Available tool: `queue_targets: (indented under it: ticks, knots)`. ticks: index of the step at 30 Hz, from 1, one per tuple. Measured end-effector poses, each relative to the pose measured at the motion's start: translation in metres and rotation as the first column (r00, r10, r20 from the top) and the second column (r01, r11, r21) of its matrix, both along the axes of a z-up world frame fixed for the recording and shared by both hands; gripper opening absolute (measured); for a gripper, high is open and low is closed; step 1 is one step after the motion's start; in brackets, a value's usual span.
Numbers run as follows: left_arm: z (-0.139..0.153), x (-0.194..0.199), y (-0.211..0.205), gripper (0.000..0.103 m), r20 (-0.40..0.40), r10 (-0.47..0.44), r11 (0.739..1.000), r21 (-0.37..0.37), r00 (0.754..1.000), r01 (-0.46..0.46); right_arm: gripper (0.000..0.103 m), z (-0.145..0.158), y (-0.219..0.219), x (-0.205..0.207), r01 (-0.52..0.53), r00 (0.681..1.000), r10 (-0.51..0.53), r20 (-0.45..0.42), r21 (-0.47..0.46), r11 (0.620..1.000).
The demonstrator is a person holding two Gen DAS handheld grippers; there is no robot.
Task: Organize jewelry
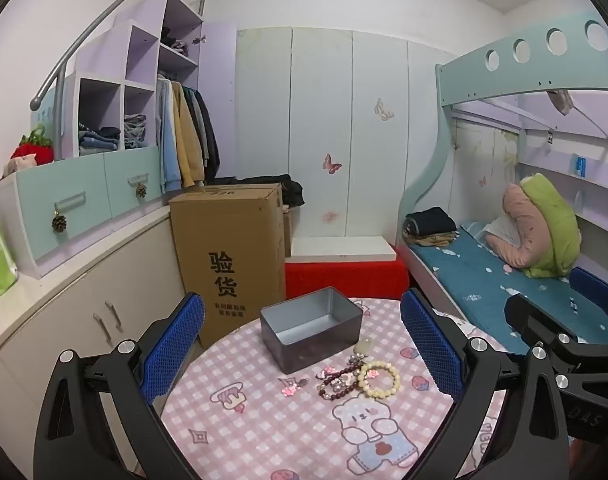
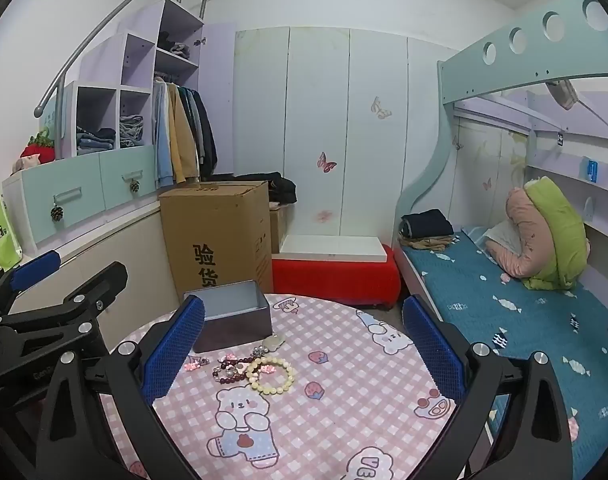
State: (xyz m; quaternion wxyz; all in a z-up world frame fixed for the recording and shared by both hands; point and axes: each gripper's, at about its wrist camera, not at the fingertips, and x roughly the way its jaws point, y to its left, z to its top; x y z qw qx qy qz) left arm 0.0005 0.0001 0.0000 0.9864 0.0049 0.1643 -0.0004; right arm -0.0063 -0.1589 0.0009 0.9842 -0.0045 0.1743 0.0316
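Note:
An open grey metal tin (image 1: 310,326) stands on the round table with a pink checked cloth (image 1: 263,420); in the right wrist view the tin (image 2: 233,314) is at the table's far left. Just in front of it lies a small pile of jewelry: a cream bead bracelet (image 1: 380,380) (image 2: 271,376), a dark red bead bracelet (image 1: 338,384) (image 2: 227,368), a pale pendant (image 1: 364,347) (image 2: 272,343) and small pink clips (image 1: 289,389) (image 2: 191,364). My left gripper (image 1: 304,356) is open and empty above the table, with the pile between its fingers. My right gripper (image 2: 304,356) is open and empty, right of the pile.
A tall cardboard box (image 1: 227,256) stands behind the table, with a red bench (image 1: 344,276) beside it. A bunk bed with a blue sheet (image 2: 504,304) runs along the right. Cabinets and drawers (image 1: 83,200) line the left wall.

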Motion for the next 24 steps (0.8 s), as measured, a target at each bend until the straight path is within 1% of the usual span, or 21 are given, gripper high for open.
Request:
queue_targets:
  ticks: [1,6,15,24]
  knots:
    - [0.0001,-0.0005,-0.0005,0.095,0.006,-0.001,1.0,0.007,1.0,0.0,0.097,0.0001,0.0001,-0.0002,-0.002,1.0,0.002,0.006,-0.001,1.0]
    - [-0.0006,-0.0012,0.0024,0.095,0.001,-0.008,1.0,-0.009,1.0,0.008,0.097,0.0006,-0.0001,-0.0006,0.002,1.0,-0.002,0.006,-0.001,1.0]
    - [-0.0037,0.0064,0.0027,0.095,0.0,-0.002,1.0,-0.001,1.0,0.002,0.097,-0.0001,0.0002,0.0007,0.001,1.0,-0.001,0.0,-0.004,1.0]
    - [-0.0003,-0.0006,-0.0027,0.095,0.016,-0.001,1.0,0.007,1.0,0.001,0.097,0.0009,-0.0021,0.0012,0.004,1.0,-0.004,0.001,-0.003,1.0]
